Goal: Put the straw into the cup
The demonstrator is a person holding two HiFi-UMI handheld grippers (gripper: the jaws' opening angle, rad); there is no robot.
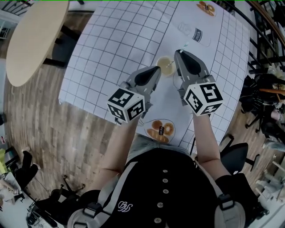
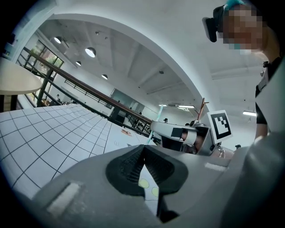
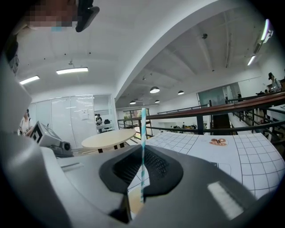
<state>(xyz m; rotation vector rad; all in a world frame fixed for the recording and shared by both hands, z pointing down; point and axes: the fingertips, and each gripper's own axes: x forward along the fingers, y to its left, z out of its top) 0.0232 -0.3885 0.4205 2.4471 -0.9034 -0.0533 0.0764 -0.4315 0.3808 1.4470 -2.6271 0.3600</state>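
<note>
A cup (image 1: 164, 65) of beige drink stands on the white grid tablecloth (image 1: 116, 40). My right gripper (image 1: 178, 54) is just right of the cup and shut on a teal-and-white striped straw (image 3: 142, 147), which stands upright between its jaws (image 3: 142, 167). Below the jaws a beige patch (image 3: 132, 202) shows; whether the straw's lower end is in the cup is hidden. My left gripper (image 1: 156, 70) points at the cup's left side, close to it. Its jaws (image 2: 143, 156) look shut with nothing between them. The left gripper view also shows the right gripper (image 2: 178, 132) and the straw (image 2: 150, 131).
Flat pictures lie on the cloth: pastries on a plate (image 1: 161, 130) near me, a bottle (image 1: 194, 34) and more pastries (image 1: 206, 7) at the far side. A round wooden table (image 1: 31, 35) stands left. A black chair (image 1: 236, 156) and a railing are at the right.
</note>
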